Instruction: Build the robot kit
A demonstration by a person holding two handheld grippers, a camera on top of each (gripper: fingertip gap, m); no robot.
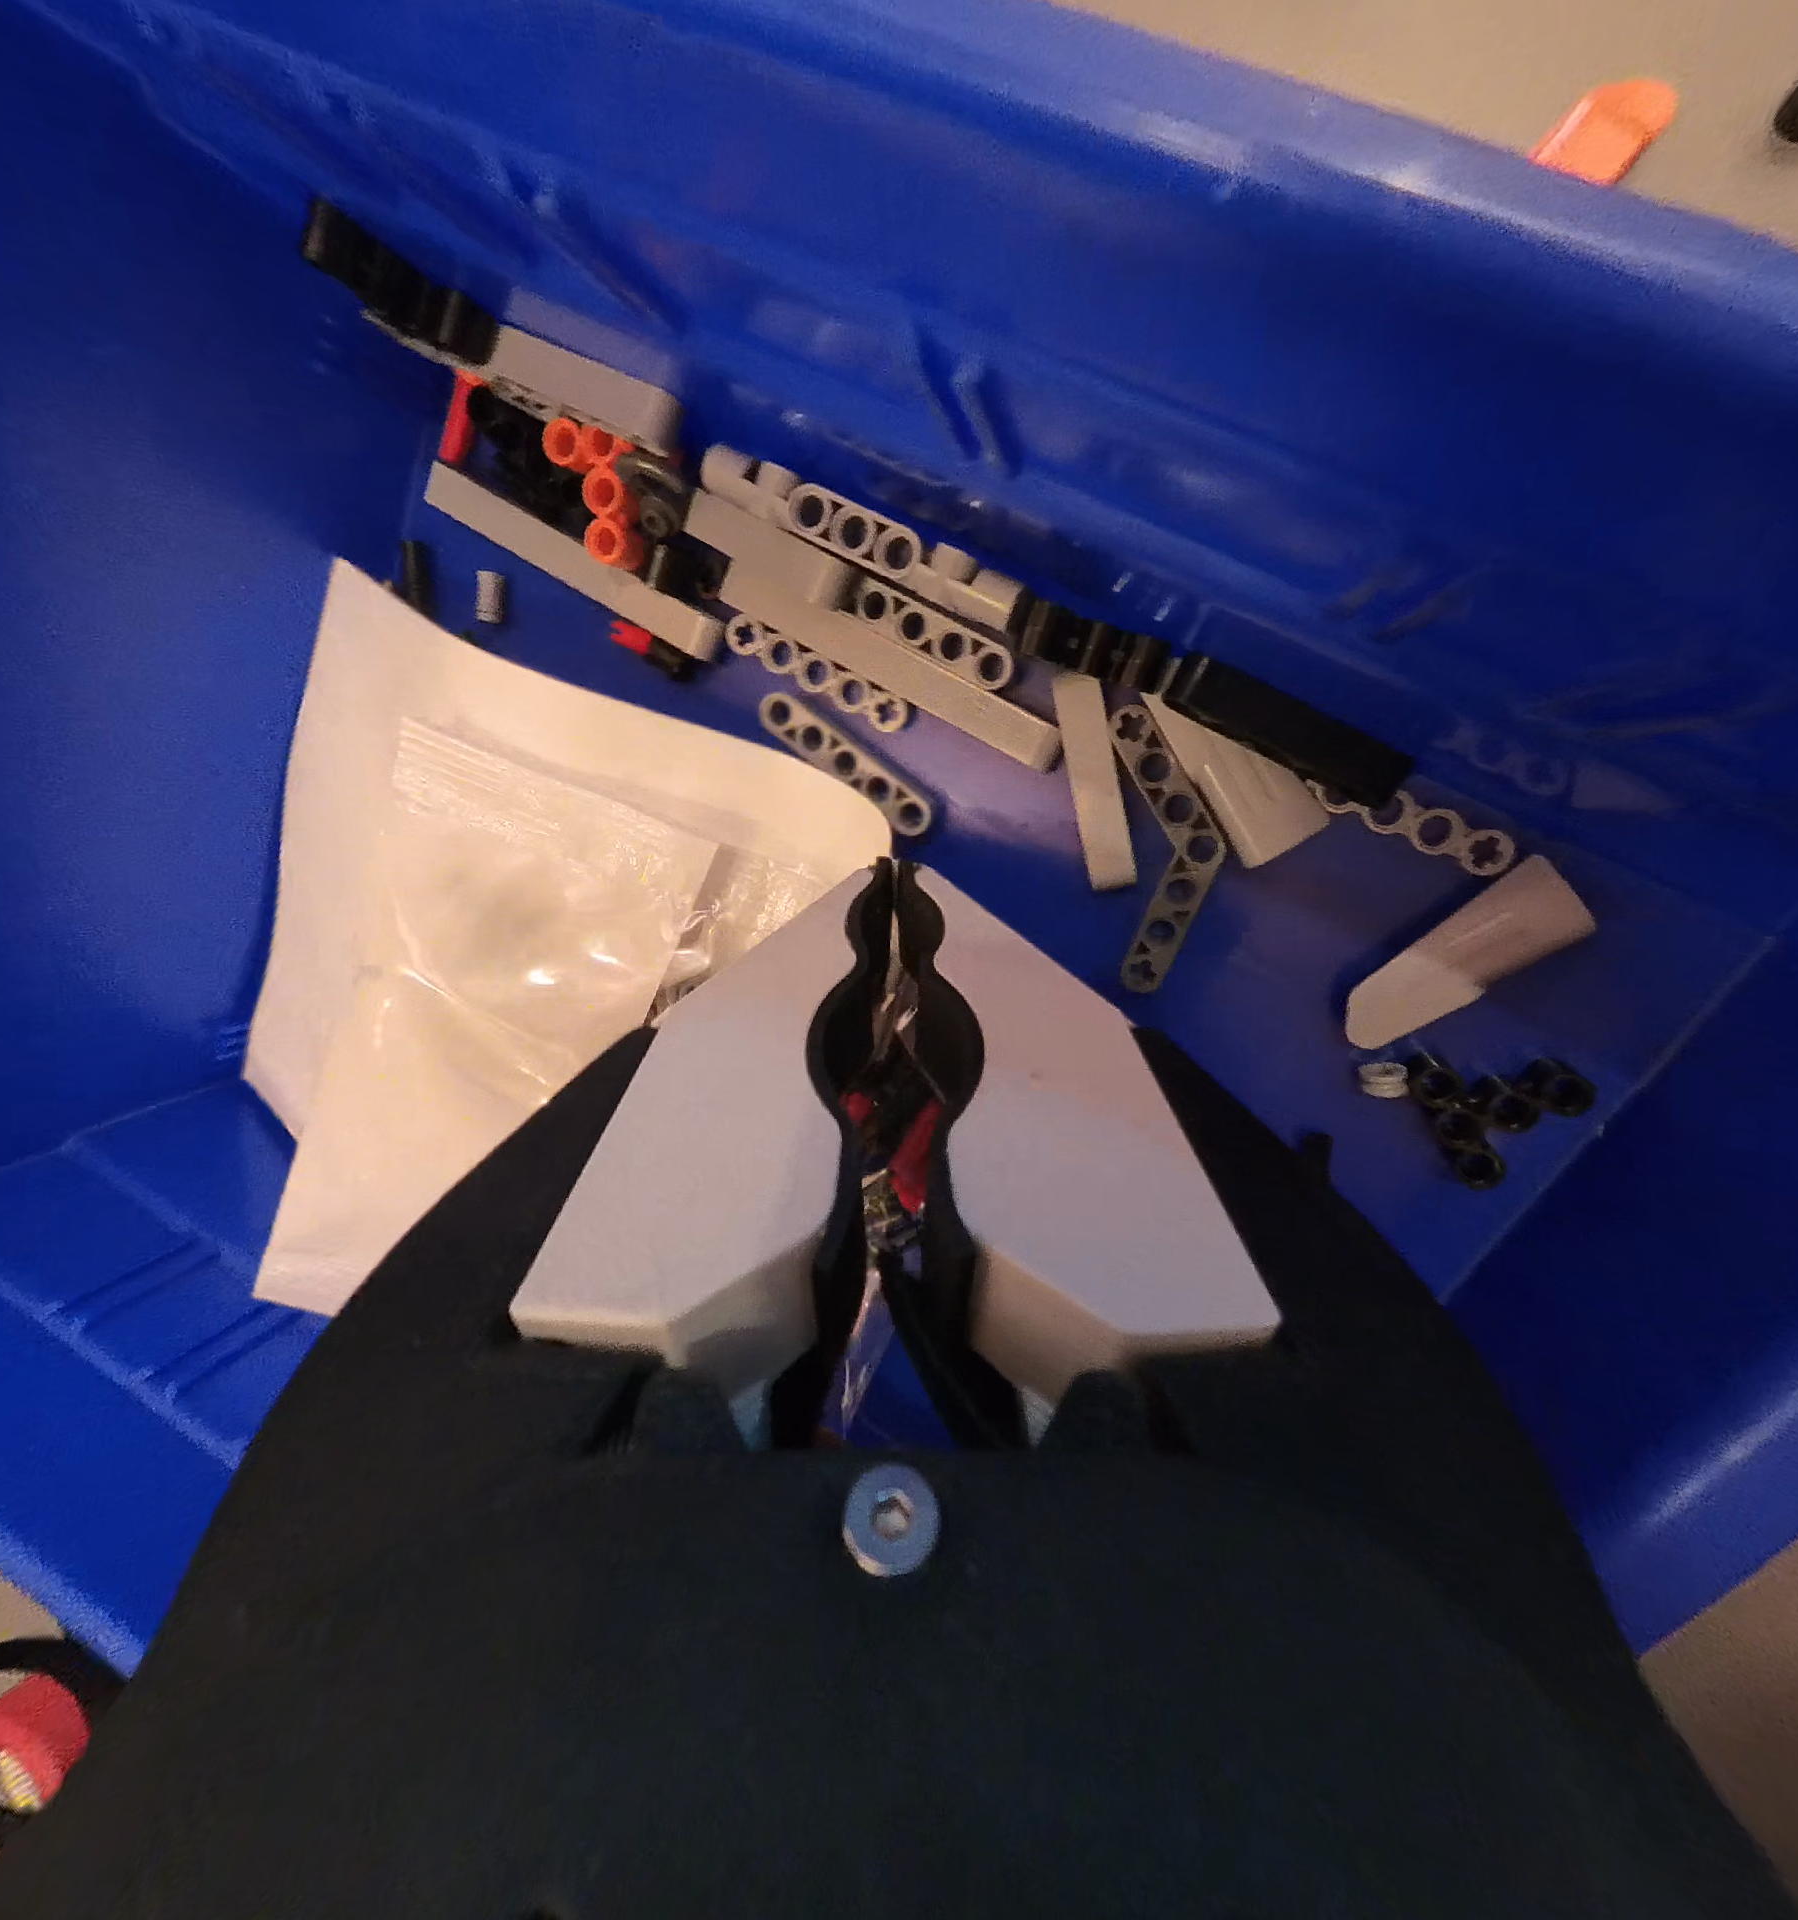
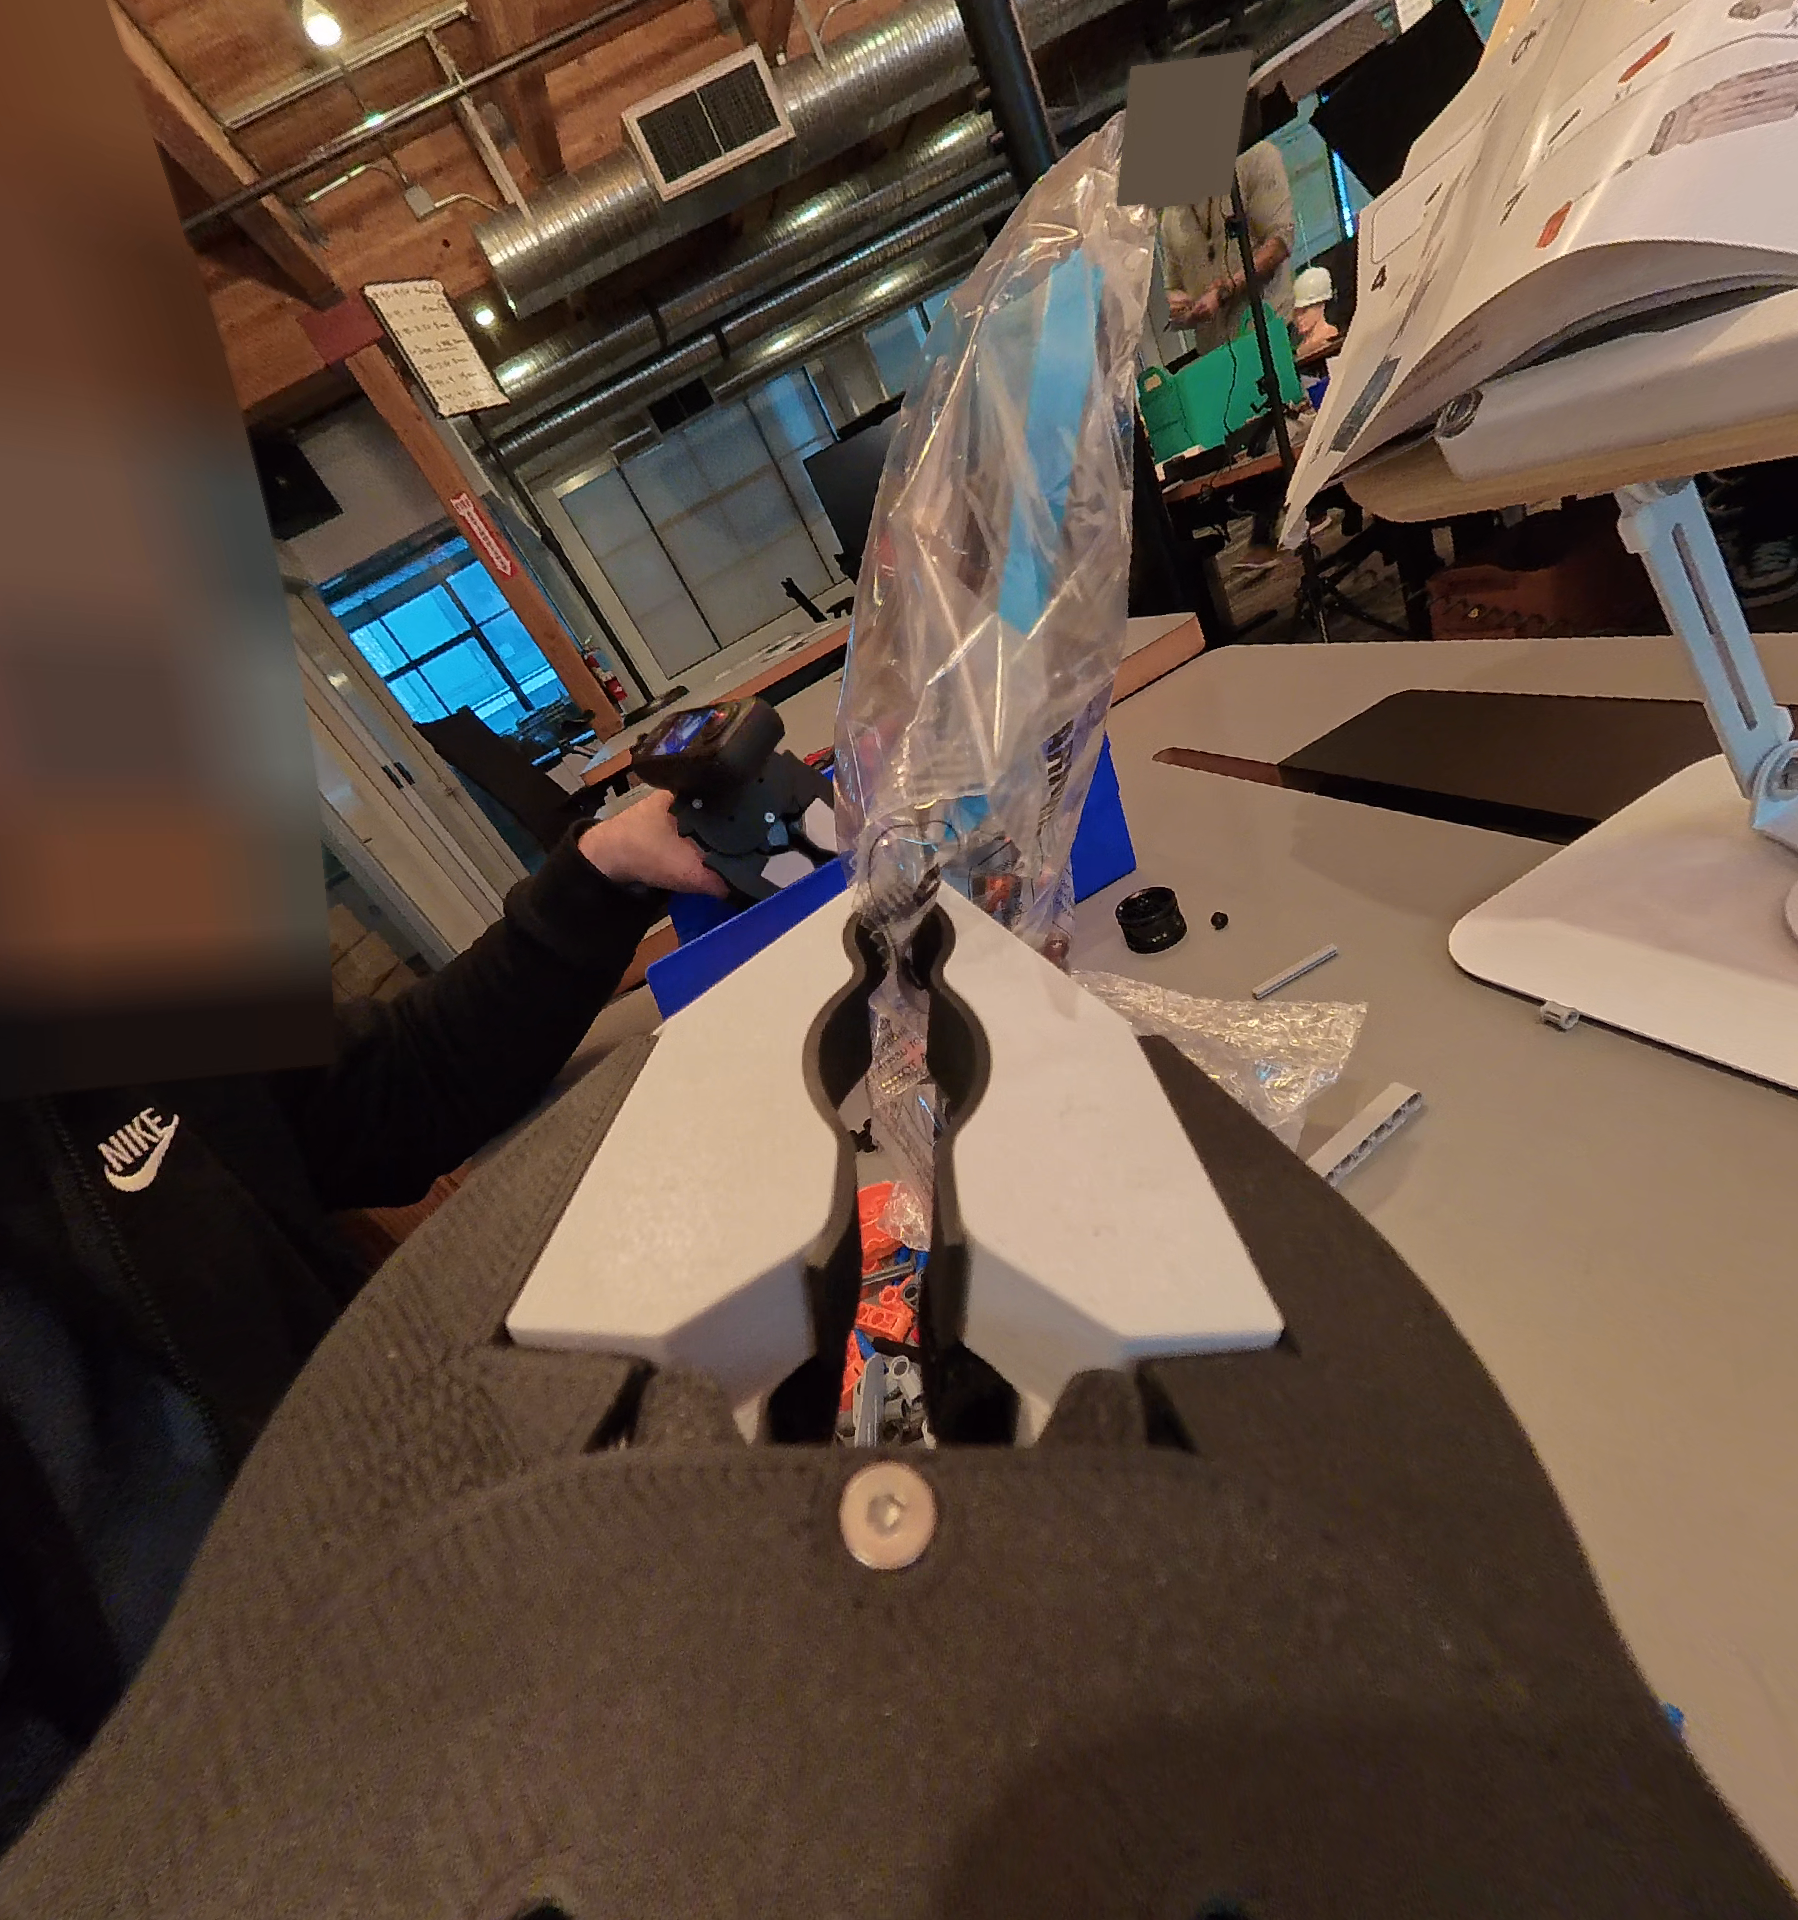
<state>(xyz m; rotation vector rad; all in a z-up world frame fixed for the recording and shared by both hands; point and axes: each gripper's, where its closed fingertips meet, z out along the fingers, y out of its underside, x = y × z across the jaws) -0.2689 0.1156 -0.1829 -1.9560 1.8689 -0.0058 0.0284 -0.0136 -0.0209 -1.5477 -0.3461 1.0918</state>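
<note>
My left gripper (image 1: 890, 868) is shut on a small clear plastic bag (image 1: 890, 1132) with red and black bits in it, held over the inside of a blue bin (image 1: 1082, 260). Grey beams (image 1: 879, 613), orange connectors (image 1: 599, 488) and black pins (image 1: 1487, 1112) lie on the bin floor, beside a white sheet with clear bags (image 1: 521, 894). My right gripper (image 2: 900, 888) is shut on a tall clear plastic bag (image 2: 999, 540) that stands up above the fingers; orange and grey pieces show below between them. The left gripper (image 2: 739, 800) shows farther off, in a person's hand at the blue bin (image 2: 729, 935).
A grey table (image 2: 1497, 1299) holds a crumpled clear bag (image 2: 1238, 1029), loose grey beams (image 2: 1368, 1132), a black wheel (image 2: 1149, 920) and a white stand (image 2: 1653, 935) with an open instruction book (image 2: 1601, 208). An orange piece (image 1: 1607, 130) lies beyond the bin. The left gripper's tips are roughly 35 cm from the right gripper's. Between my left fingertips and the orange piece (image 1: 1607, 130) there is roughly 15 cm.
</note>
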